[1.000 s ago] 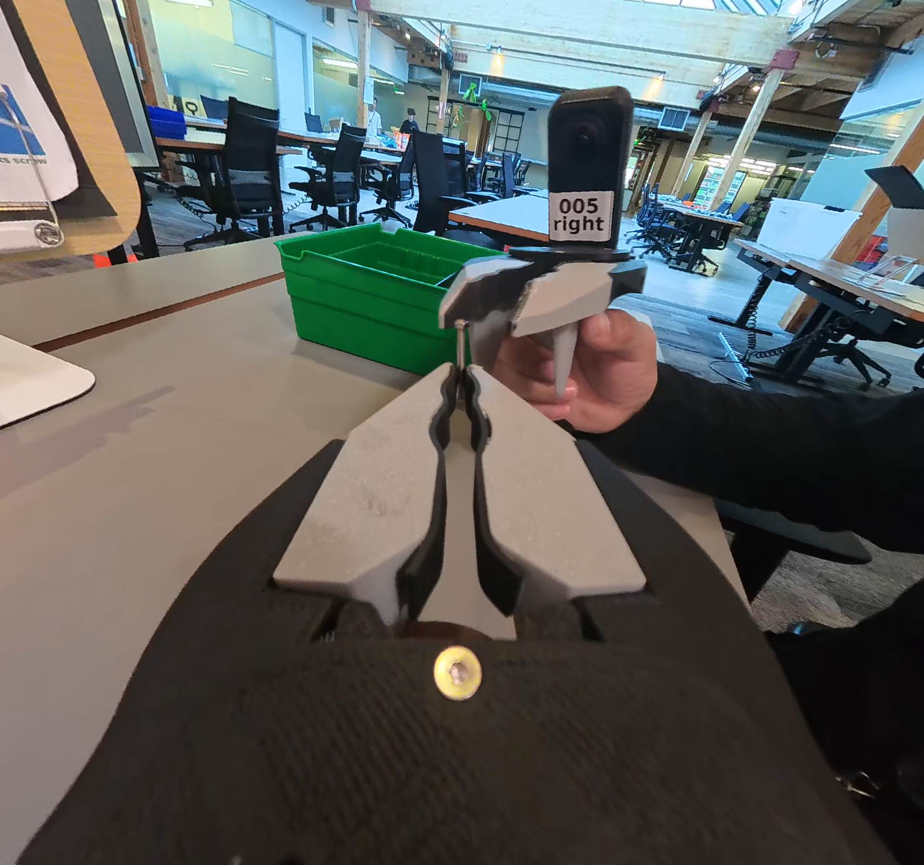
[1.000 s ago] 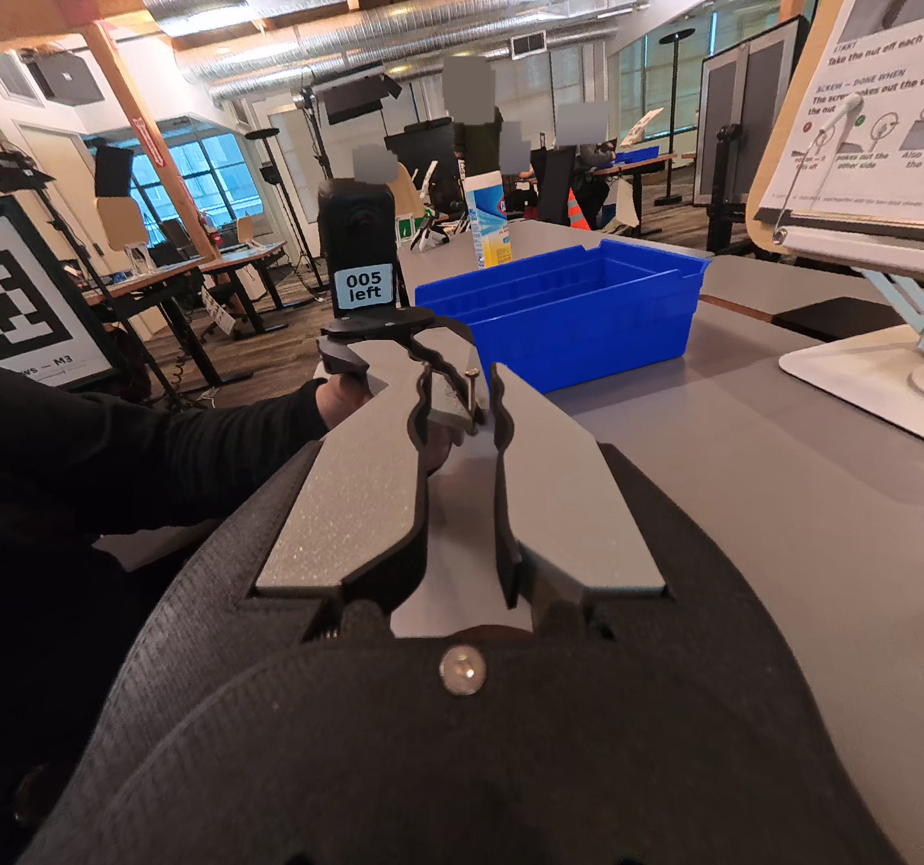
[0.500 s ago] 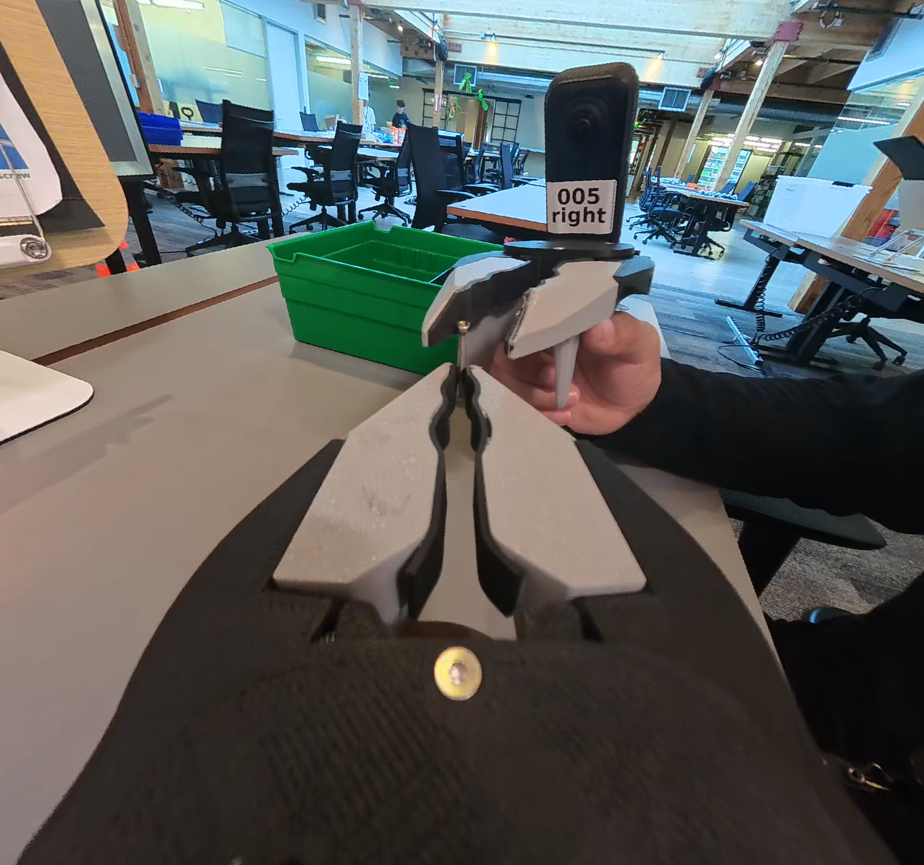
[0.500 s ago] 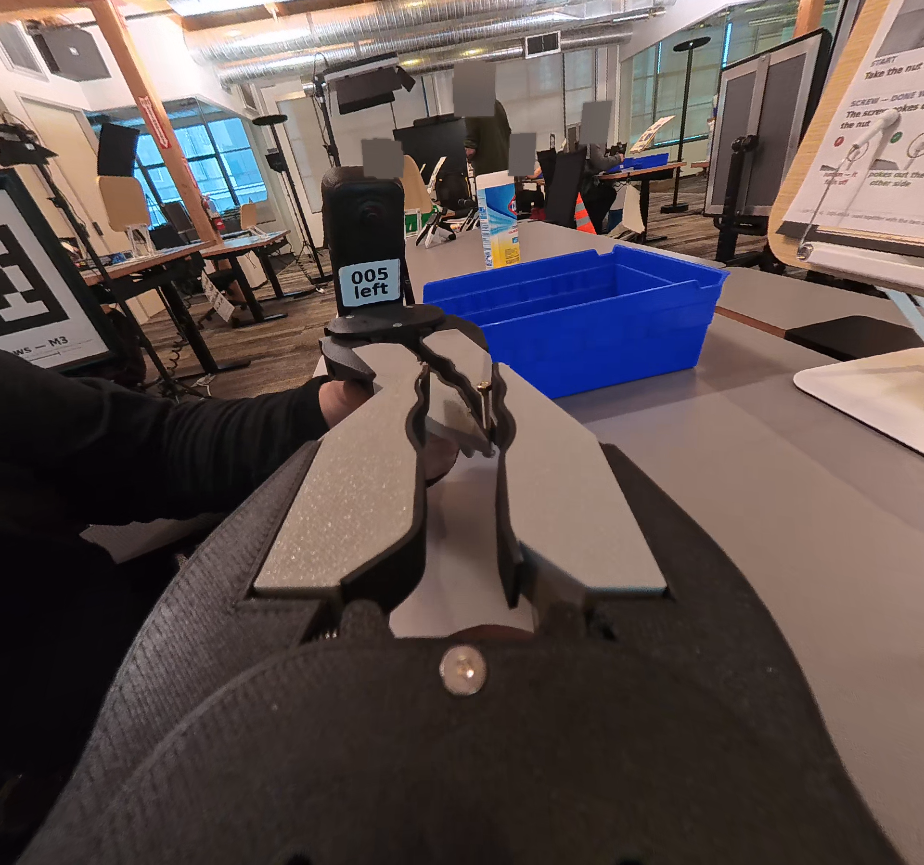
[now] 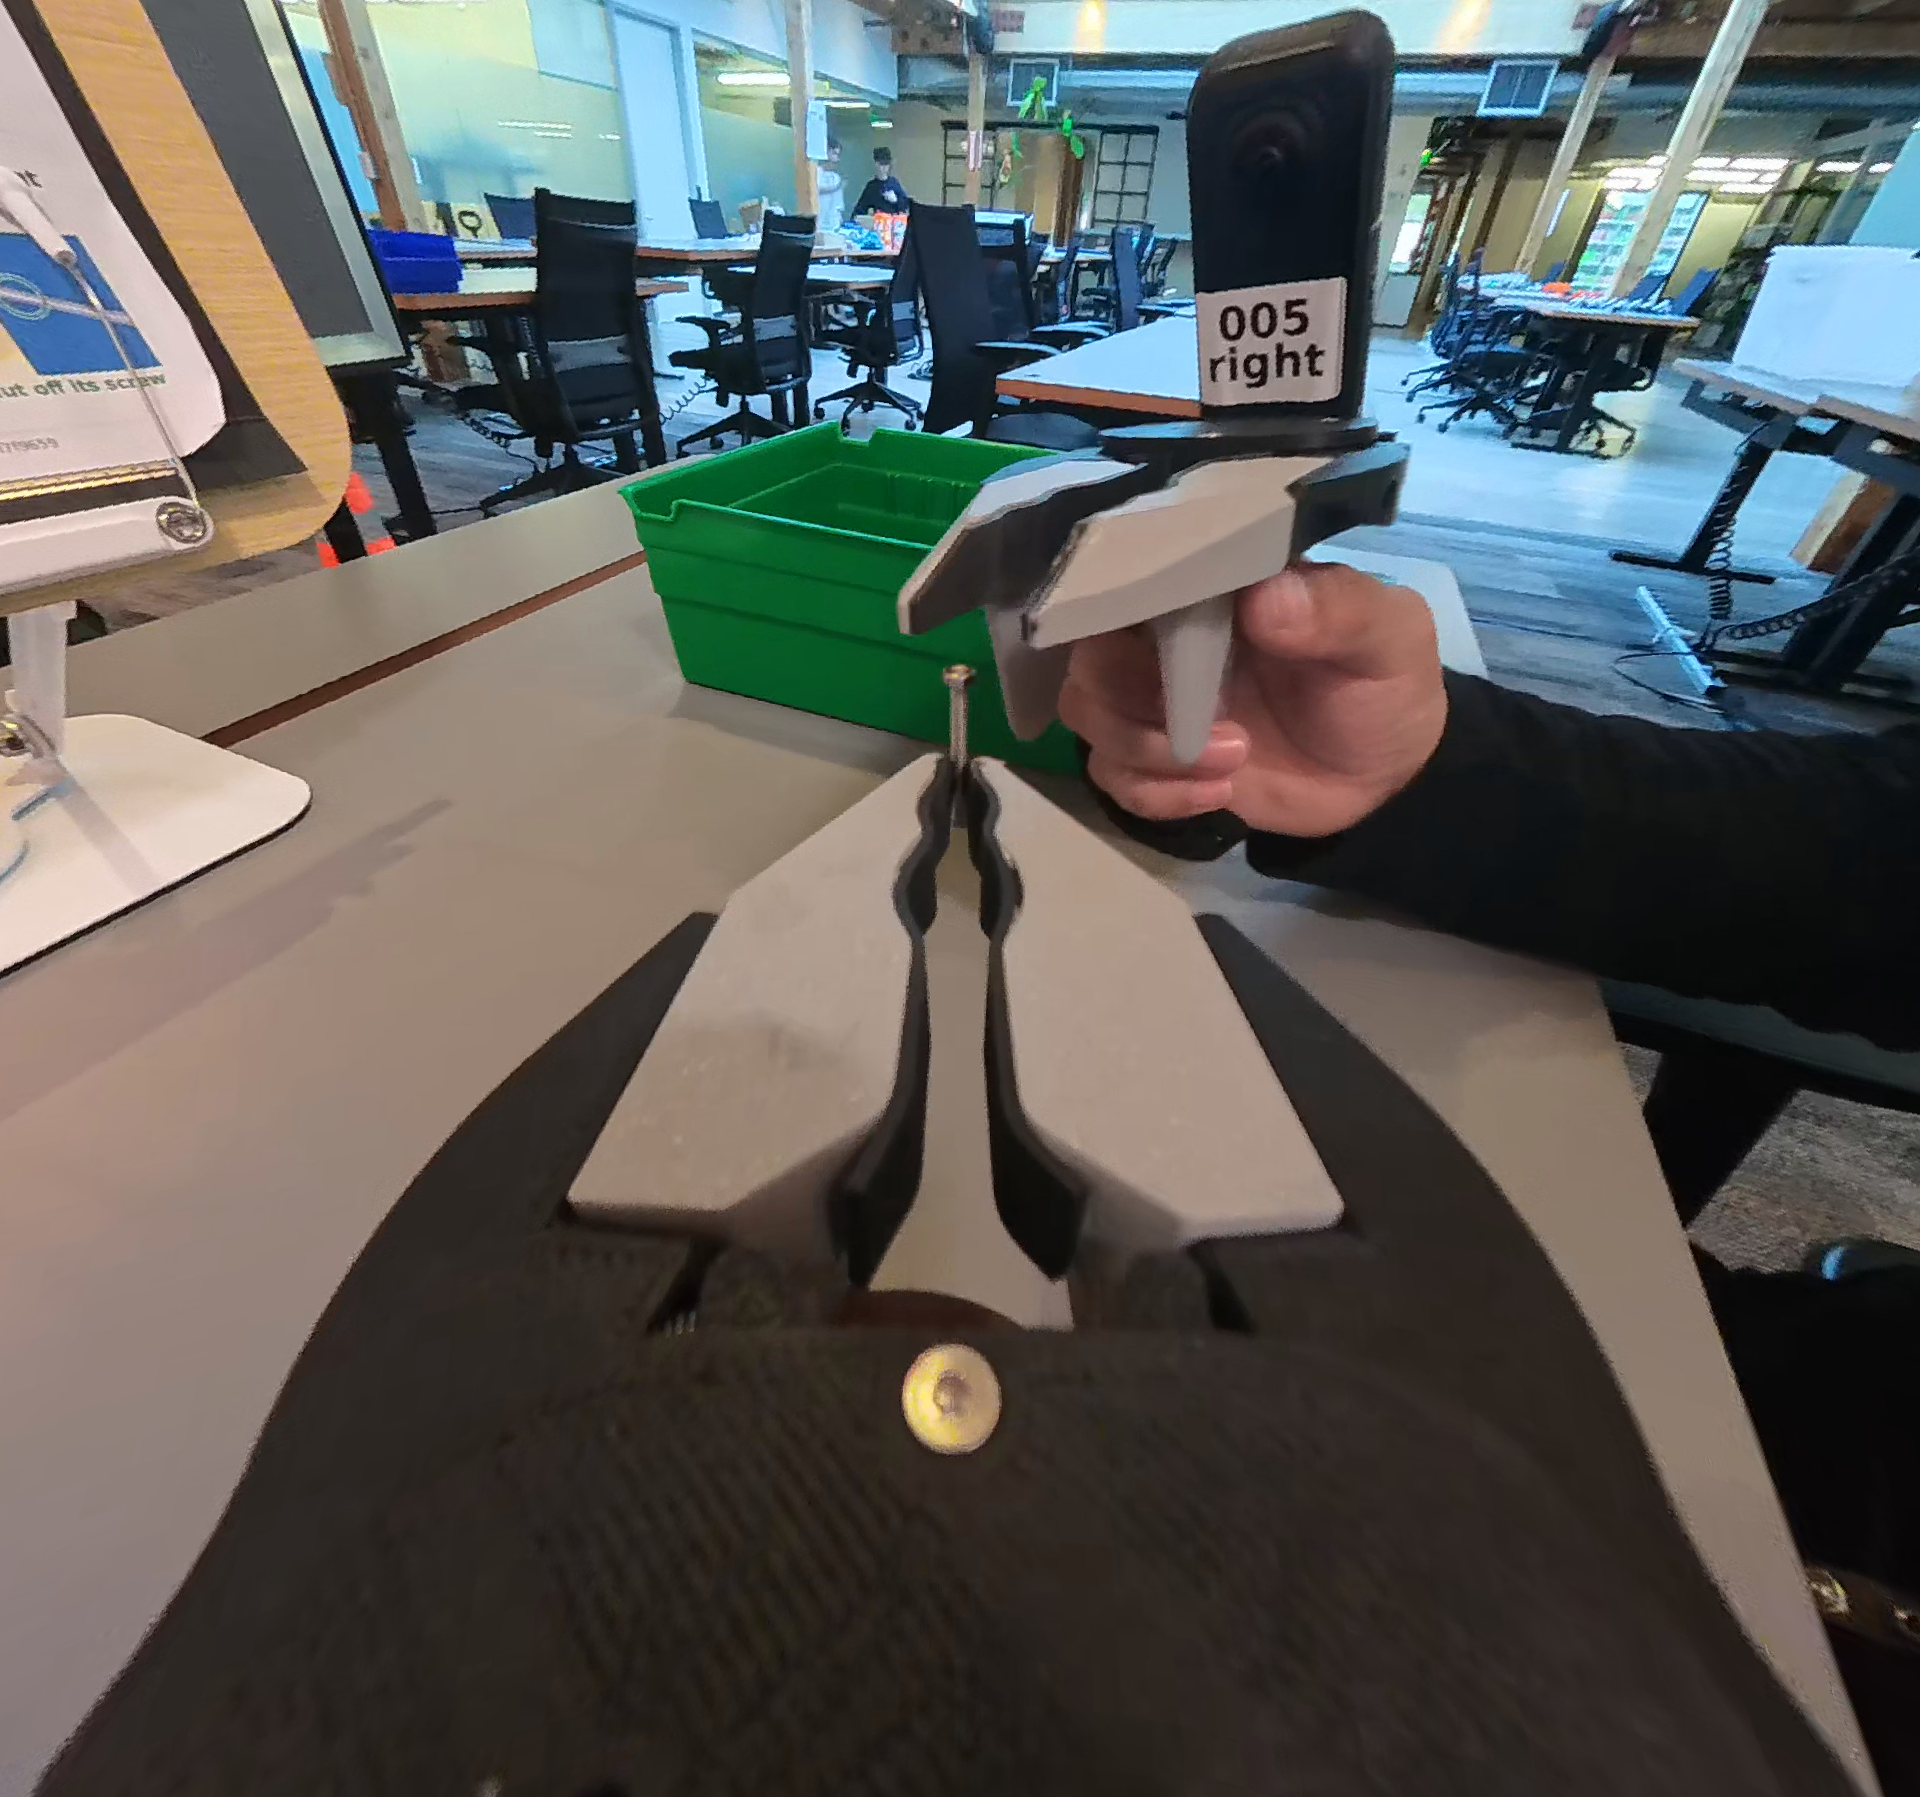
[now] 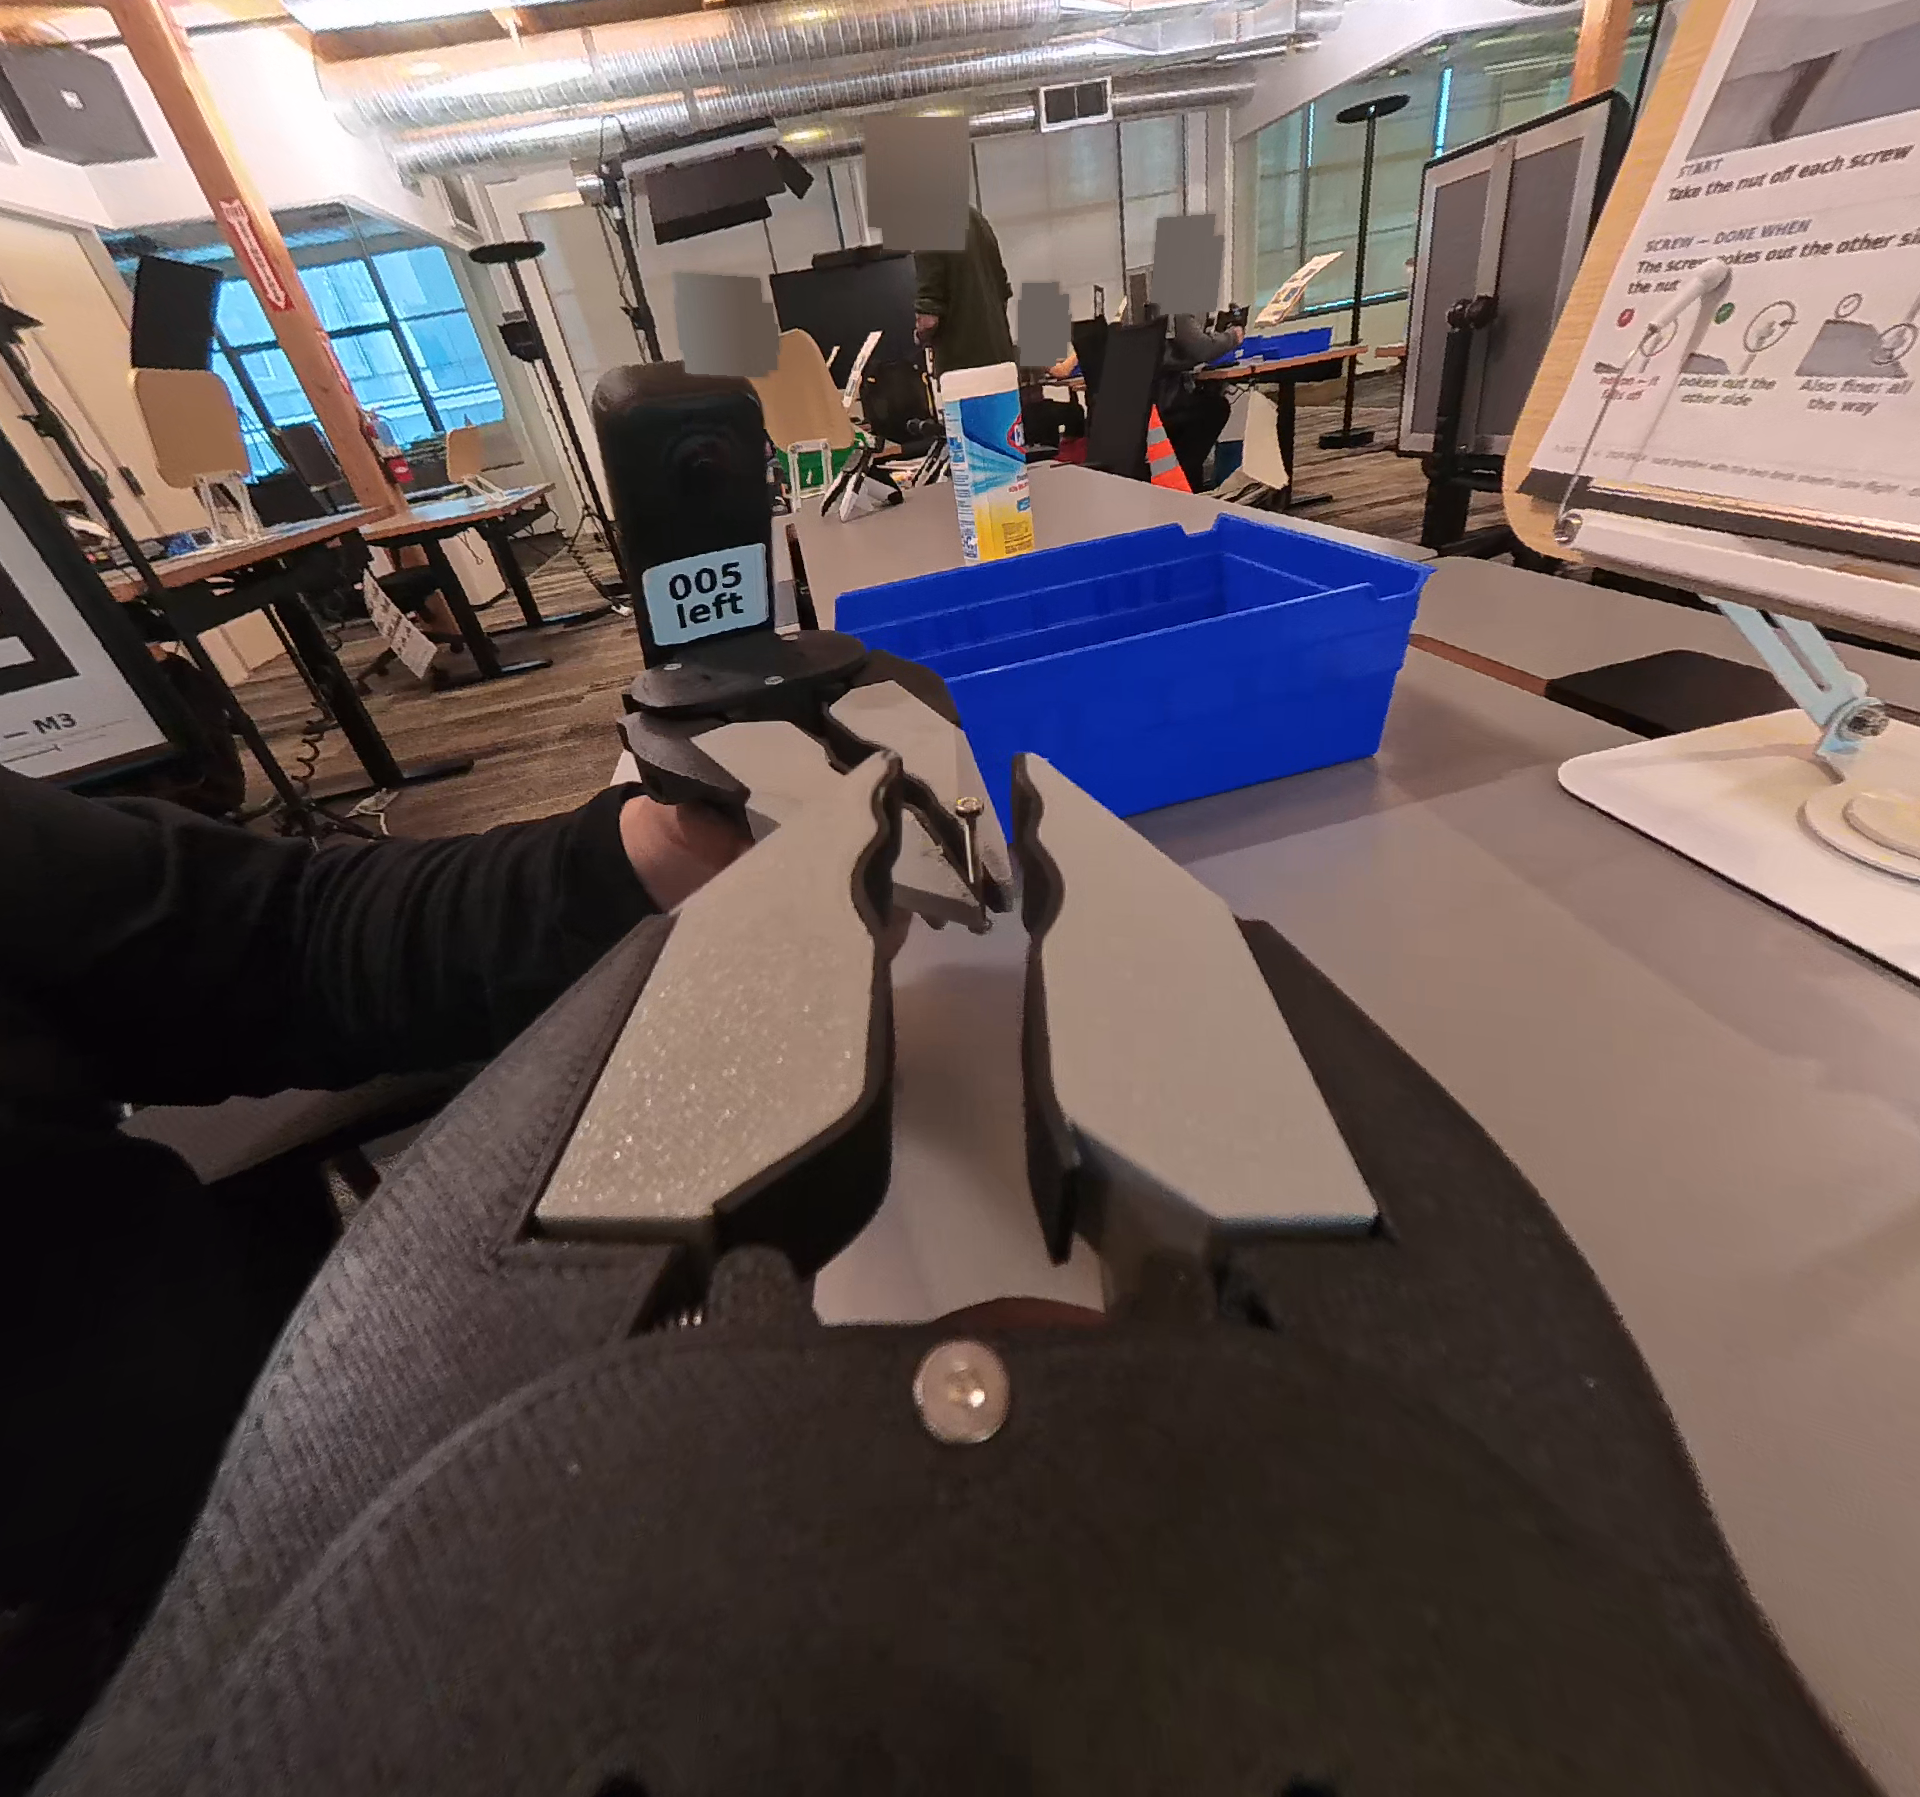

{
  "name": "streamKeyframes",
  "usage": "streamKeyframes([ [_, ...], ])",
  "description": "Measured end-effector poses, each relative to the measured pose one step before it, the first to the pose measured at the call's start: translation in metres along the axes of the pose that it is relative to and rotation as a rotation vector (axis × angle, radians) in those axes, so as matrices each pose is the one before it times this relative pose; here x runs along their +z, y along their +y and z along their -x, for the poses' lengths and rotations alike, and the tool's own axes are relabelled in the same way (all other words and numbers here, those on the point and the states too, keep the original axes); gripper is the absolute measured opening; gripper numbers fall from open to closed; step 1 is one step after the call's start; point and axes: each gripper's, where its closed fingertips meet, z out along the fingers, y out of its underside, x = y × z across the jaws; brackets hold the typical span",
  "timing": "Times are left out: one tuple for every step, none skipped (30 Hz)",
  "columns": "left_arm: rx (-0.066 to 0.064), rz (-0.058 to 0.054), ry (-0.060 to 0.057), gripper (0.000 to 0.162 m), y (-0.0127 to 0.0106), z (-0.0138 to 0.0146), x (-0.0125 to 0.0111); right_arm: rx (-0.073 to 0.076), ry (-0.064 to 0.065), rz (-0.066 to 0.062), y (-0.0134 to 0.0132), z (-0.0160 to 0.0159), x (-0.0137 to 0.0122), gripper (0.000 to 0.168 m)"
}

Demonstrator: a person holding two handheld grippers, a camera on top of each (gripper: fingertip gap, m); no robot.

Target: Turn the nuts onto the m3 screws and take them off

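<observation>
My left gripper [image 5: 958,779] is shut on a thin metal screw [image 5: 958,717] that stands upright out of its tips, head up. It is held above the grey table [image 5: 436,895]. My right gripper [image 6: 954,793] is open and empty. In the left wrist view the right gripper [image 5: 966,620] hovers just above the screw's head, not touching it. In the right wrist view the screw [image 6: 971,854] shows through the gap between my open fingers, with the left gripper [image 6: 982,916] behind it. I cannot make out a nut on the screw.
A green bin [image 5: 831,594] stands behind the screw in the left wrist view. A blue bin [image 6: 1143,698] and a wipes canister [image 6: 985,459] stand behind it in the right wrist view. An instruction board on a white stand [image 6: 1756,802] is at the table's side. Left and right tips are no more than a few centimetres apart.
The right gripper has lifted up off the screw's head, where its open tips stood before. The left gripper stays shut on the screw.
</observation>
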Motion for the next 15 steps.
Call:
streamKeyframes([
  [0.0082, 0.0063, -0.009, 0.0, 0.00079, 0.00105, 0.00002, -0.0061, 0.0096, 0.0075, 0.00087, -0.00162, -0.00046, 0.017],
  [0.0076, 0.007, -0.0096, 0.0, 0.00088, 0.00109, -0.00004, -0.0055, 0.0118, 0.0104, 0.00146, -0.00206, -0.00043, 0.016],
  [0.0072, 0.0072, -0.0109, 0.0, 0.00099, 0.00145, -0.00008, -0.0029, 0.0097, 0.0102, 0.00147, -0.00196, -0.0003, 0.016],
  [0.0074, 0.0051, -0.0092, 0.0, 0.0007, 0.00116, -0.00006, 0.0009, 0.0049, 0.0073, 0.00132, -0.00144, -0.00029, 0.016],
  [0.0067, 0.0032, -0.005, 0.0, 0.00035, 0.00047, -0.00007, 0.0047, -0.0011, 0.0038, 0.00109, -0.00055, 0.00002, 0.015],
  [0.0054, 0.0026, -0.0042, 0.0, 0.00025, 0.00039, -0.00008, 0.006, -0.0073, 0.0032, 0.00101, 0.00051, 0.00045, 0.015],
  [0.0052, 0.0029, -0.0073, 0.0, 0.00031, 0.00072, -0.00015, 0.0025, -0.0053, 0.0032, 0.00112, 0.00069, 0.00075, 0.014],
  [0.0062, 0.0026, -0.0058, 0.0, 0.00005, 0.00058, -0.00014, -0.0028, -0.0003, 0.0042, 0.00107, 0.00031, 0.0008, 0.014],
  [0.0042, 0.0008, 0.0013, 0.0, -0.00017, -0.00067, -0.00028, -0.0052, 0.0013, 0.0059, 0.00124, 0.00023, 0.00101, 0.014],
  [0.0001, -0.0014, 0.0038, 0.0, -0.00048, -0.00096, -0.0002, -0.0048, 0.0006, 0.004, 0.00078, 0.0005, 0.0008, 0.014],
  [0.0012, -0.003, 0.0005, 0.0, -0.00078, -0.00043, -0.00032, -0.0037, -0.0014, 0.0013, 0.00048, 0.00076, 0.00071, 0.014],
  [0.0032, -0.0013, -0.0006, 0.0, -0.00046, -0.00021, -0.00024, -0.0026, -0.0016, -0.0005, 0.00011, 0.00072, 0.00067, 0.013],
  [0.0012, 0.0004, -0.0004, 0.0, -0.00014, -0.00017, -0.00006, -0.0022, -0.0007, -0.0009, -0.00005, 0.00059, 0.0005, 0.013],
  [-0.0005, -0.0001, -0.0017, 0.0, -0.00001, 0.00011, -0.00003, -0.0024, -0.0009, -0.0008, -0.00005, 0.00048, 0.00042, 0.012],
  [-0.0004, 0.0016, 0.0007, 0.0, 0.0003, -0.0001, 0.00012, -0.0035, -0.0017, -0.0019, -0.00016, 0.00079, 0.00042, 0.01],
])
